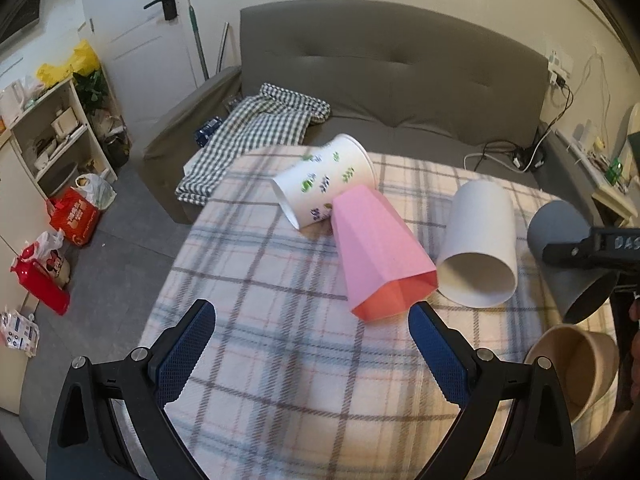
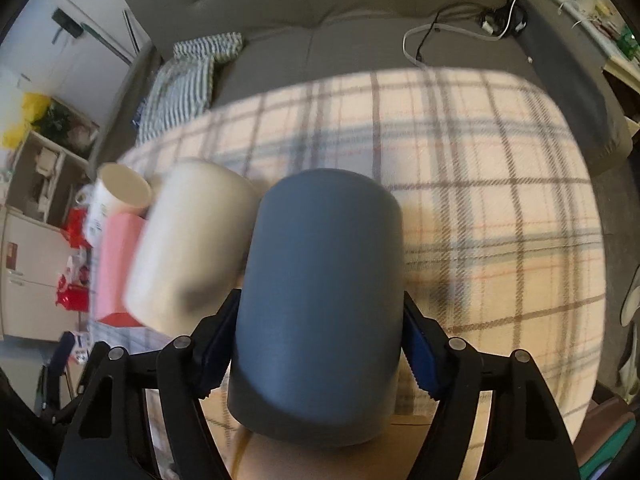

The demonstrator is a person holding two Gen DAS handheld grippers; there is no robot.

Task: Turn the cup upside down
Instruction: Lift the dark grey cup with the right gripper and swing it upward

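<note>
My right gripper (image 2: 320, 344) is shut on a grey cup (image 2: 320, 300), held on its side with its base pointing away; it also shows in the left wrist view (image 1: 560, 248). My left gripper (image 1: 312, 320) is open and empty above the plaid cloth, just in front of a pink faceted cup (image 1: 380, 252) lying on its side. A plain white cup (image 1: 478, 244) and a white cup with leaf print (image 1: 324, 182) also lie on their sides. A brown paper cup (image 1: 576, 364) sits at the right, partly hidden.
The cups rest on a table with a plaid cloth (image 1: 280, 320). A grey sofa (image 1: 392, 72) with a checked garment (image 1: 248, 128) stands behind. Shelves (image 1: 52, 132) and bags (image 1: 72, 216) are on the floor at left. Cables (image 1: 512, 156) lie on the sofa's right.
</note>
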